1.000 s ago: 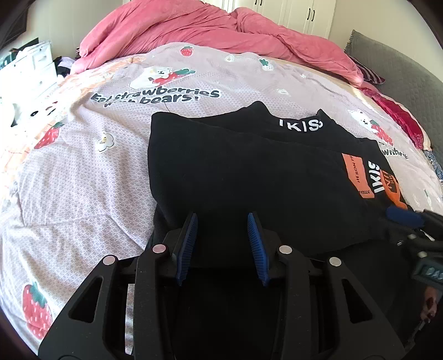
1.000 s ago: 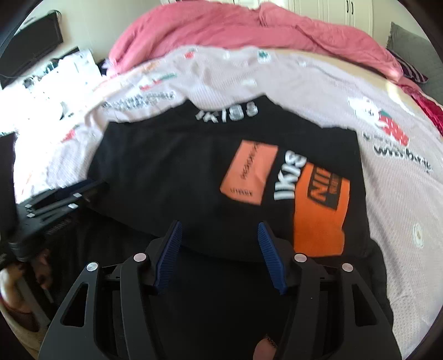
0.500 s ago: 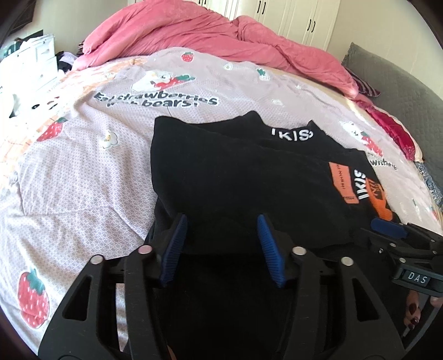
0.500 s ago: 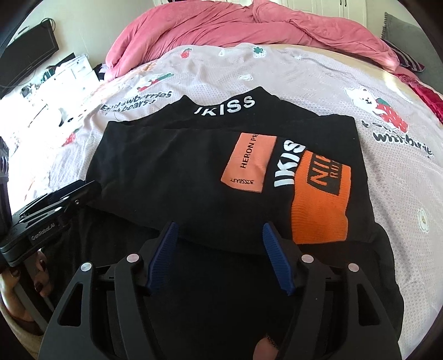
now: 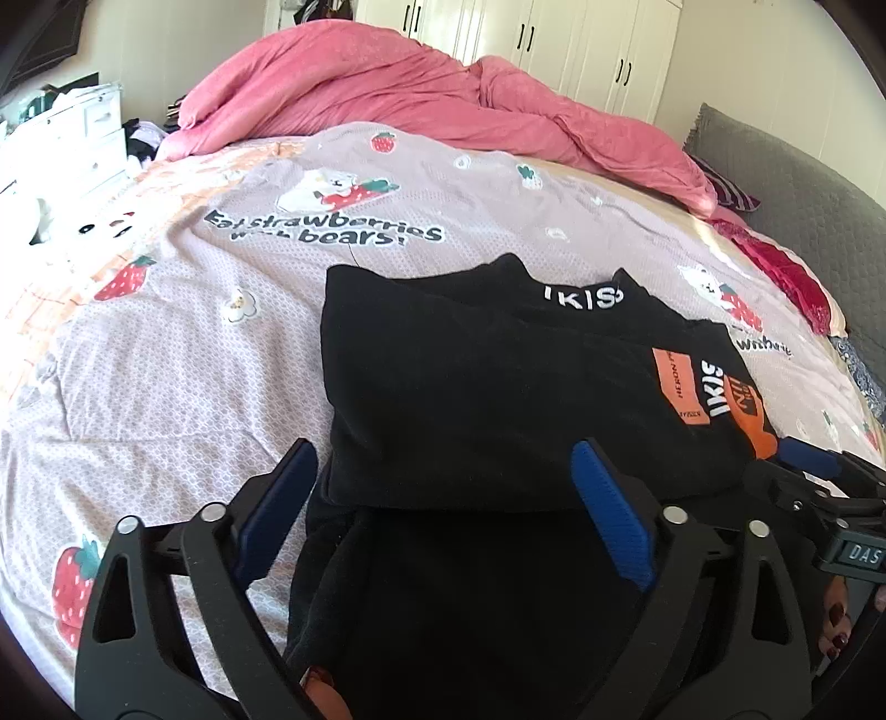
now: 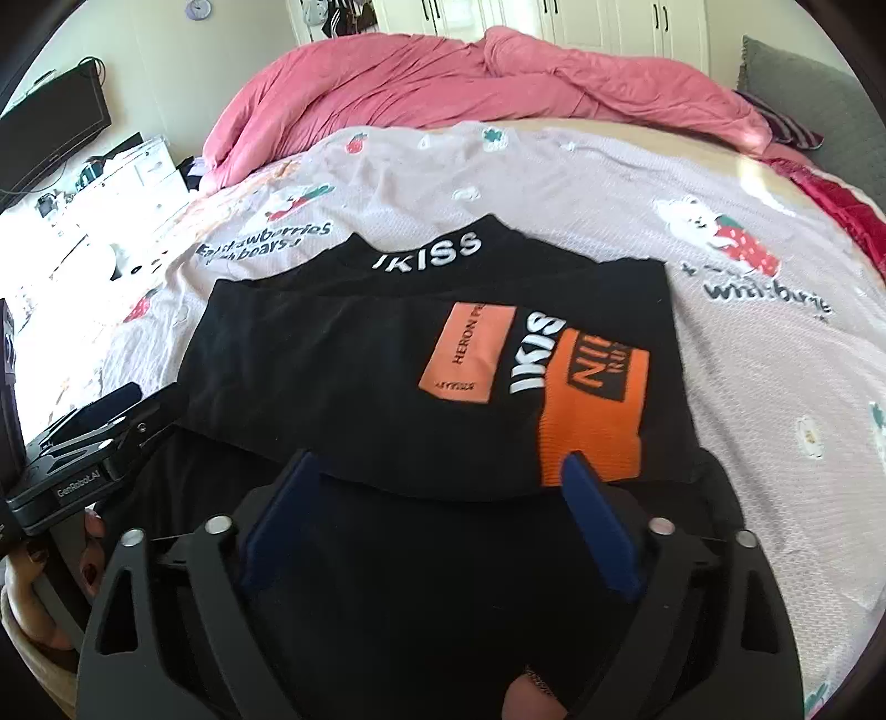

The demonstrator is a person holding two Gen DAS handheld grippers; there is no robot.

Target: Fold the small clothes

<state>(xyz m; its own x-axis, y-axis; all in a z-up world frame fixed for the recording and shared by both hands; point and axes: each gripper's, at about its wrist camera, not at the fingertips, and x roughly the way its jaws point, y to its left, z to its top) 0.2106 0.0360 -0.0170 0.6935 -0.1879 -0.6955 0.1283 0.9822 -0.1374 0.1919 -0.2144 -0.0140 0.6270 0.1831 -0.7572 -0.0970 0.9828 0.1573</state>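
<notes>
Black sweater (image 5: 498, 387) lies folded between both grippers' opening jaws, spread wide apart, gripping nothing.

Ahead of our grippers we list: bed with strawberry-print cover (image 5: 221, 343), crumpled pink duvet (image 5: 387, 99), white wardrobe doors (image 5: 581, 50) beyond; white drawers (image 5: 94, 133) left; grey headboard (image 5: 803, 183) right; strong sunlight.
</notes>
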